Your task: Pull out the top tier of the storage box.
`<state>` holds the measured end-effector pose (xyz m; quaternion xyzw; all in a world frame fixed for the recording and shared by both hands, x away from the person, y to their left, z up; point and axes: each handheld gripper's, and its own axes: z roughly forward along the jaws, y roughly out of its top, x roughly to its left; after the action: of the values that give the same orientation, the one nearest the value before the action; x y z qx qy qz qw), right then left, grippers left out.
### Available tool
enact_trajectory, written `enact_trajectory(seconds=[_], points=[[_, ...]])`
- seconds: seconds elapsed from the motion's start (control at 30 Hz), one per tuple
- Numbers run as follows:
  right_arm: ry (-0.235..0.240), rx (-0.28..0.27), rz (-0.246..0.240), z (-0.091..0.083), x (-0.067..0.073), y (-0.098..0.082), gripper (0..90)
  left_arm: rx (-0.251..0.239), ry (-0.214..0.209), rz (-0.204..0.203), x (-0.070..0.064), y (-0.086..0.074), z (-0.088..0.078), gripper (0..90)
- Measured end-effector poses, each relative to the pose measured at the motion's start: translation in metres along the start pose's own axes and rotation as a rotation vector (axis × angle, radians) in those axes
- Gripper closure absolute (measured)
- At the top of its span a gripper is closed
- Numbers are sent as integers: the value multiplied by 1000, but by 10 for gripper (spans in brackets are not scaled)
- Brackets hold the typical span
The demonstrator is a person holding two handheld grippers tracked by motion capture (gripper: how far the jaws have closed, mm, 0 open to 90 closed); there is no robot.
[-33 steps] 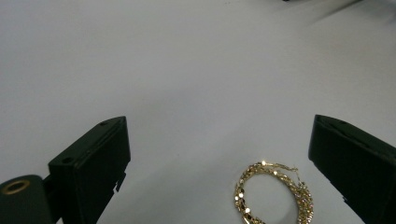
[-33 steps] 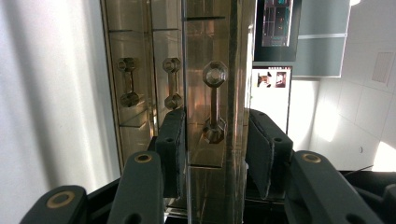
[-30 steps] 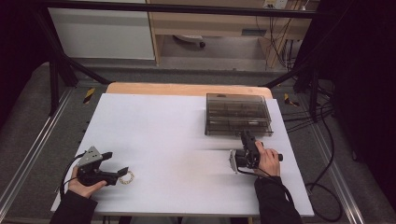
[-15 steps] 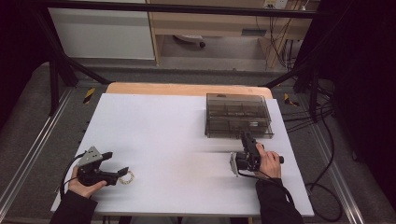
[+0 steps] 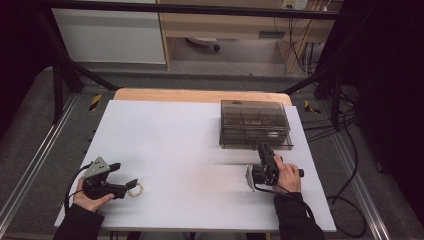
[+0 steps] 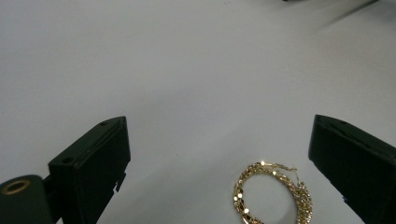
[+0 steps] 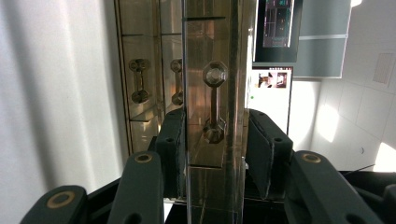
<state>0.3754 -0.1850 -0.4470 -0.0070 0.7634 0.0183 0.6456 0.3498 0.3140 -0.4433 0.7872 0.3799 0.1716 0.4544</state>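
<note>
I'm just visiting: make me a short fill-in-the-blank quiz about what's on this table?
1. The gold hoop earring lies on the white table between the open jaws of the ____ hand-held gripper.
2. The right hand-held gripper is closed on the clear plastic box's ____.
3. The earring's colour is ____.

Missing words: left; handle; gold

Gold hoop earring [image 6: 272, 194], smoky-brown clear box [image 5: 255, 123]

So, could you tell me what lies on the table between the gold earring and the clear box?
Nothing: in the high view, the white table is bare between the gold earring and the clear box.
</note>
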Motion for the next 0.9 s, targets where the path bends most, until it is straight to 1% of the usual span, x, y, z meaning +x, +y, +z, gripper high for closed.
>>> enact_trajectory(seconds=[0.33, 0.37, 0.57, 0.67, 0.77, 0.83, 0.9], points=[[0, -2, 6, -1, 1, 0, 603, -1, 0, 1, 0, 0, 0, 53], [-2, 1, 20, -1, 2, 0, 602, -1, 0, 1, 0, 0, 0, 53], [0, -2, 24, -1, 3, -1, 596, 0, 0, 3, 0, 0, 0, 53], [16, 11, 25, -2, 3, -1, 592, 0, 0, 2, 0, 0, 0, 53], [11, 4, 24, -1, 4, -1, 589, 0, 0, 3, 0, 0, 0, 53], [14, 12, 35, -2, 3, -2, 573, 0, 0, 3, 0, 0, 0, 53], [15, 8, 43, -2, 3, -2, 557, 1, 0, 4, 0, 0, 0, 53]])
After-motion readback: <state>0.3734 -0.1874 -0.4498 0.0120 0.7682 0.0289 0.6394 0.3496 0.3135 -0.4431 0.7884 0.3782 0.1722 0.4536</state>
